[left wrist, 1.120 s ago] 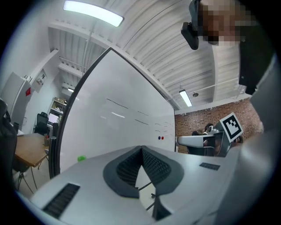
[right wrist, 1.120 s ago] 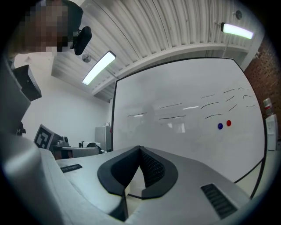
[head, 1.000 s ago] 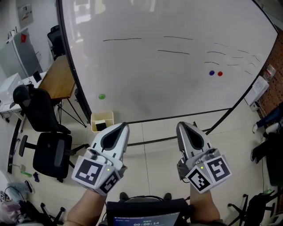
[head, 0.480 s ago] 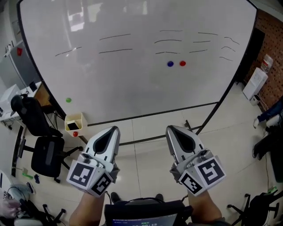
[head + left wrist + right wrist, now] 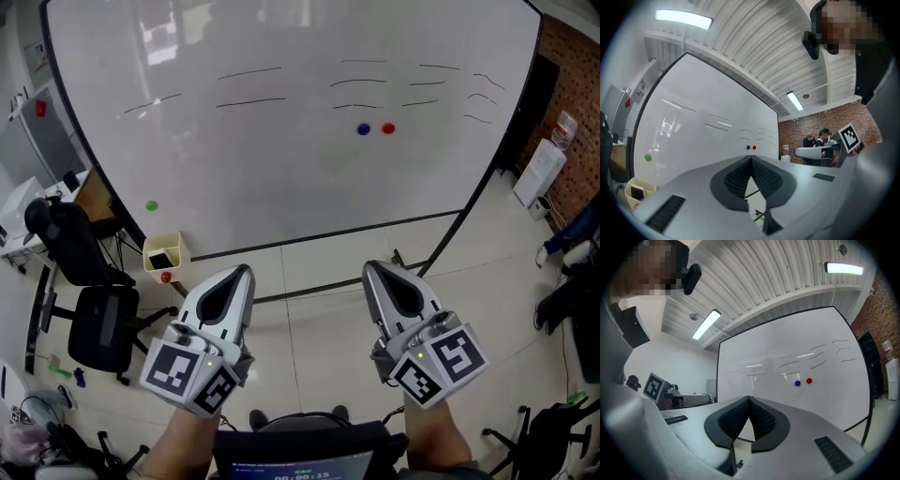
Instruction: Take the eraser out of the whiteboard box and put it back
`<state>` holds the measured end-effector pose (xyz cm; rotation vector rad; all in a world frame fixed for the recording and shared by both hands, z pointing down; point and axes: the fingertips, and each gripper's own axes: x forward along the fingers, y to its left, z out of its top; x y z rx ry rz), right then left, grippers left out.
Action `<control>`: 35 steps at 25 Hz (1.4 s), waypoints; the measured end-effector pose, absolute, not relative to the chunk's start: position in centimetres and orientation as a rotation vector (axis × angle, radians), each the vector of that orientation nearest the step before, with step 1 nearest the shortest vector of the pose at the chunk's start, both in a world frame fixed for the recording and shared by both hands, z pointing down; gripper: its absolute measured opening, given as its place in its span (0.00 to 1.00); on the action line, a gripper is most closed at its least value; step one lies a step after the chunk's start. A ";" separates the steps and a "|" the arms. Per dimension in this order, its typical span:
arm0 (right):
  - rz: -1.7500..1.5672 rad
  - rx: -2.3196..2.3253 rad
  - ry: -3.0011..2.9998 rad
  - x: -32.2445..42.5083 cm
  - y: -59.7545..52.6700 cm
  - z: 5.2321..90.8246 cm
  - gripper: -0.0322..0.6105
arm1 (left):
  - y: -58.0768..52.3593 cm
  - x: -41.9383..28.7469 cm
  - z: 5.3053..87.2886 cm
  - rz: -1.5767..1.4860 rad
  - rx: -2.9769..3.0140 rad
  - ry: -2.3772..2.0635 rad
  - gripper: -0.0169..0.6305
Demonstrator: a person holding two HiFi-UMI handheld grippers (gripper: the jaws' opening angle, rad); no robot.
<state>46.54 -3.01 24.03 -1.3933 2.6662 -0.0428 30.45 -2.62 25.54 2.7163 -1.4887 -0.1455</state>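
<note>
Whiteboard point(image 5: 281, 178): large, white, dark-framed, standing on the tiled floor point(image 5: 319, 319).

- Short black marker lines point(image 5: 251, 72) run across its upper part.
- A blue magnet point(image 5: 364, 129) and a red magnet point(image 5: 388, 128) sit side by side on its right half, just apart.
- A green magnet point(image 5: 152, 205) sits near its lower left edge.
- A wooden desk point(image 5: 94, 192) stands beyond its left edge.
- Two black office chairs point(image 5: 101, 330) stand on the floor below the whiteboard's left corner.
- A brick wall point(image 5: 574, 89) rises past its right edge, with a white unit point(image 5: 542, 174) at its foot.
</note>
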 end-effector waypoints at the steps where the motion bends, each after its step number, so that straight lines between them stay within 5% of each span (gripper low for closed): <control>1: -0.027 -1.410 2.664 46.2 -2.8 23.9 0.07 | -2.3 29.9 25.4 -0.146 2.724 -1.484 0.08; 35: -0.018 -1.474 2.678 44.0 -0.2 23.7 0.07 | 0.2 27.6 25.5 -0.170 2.708 -1.442 0.08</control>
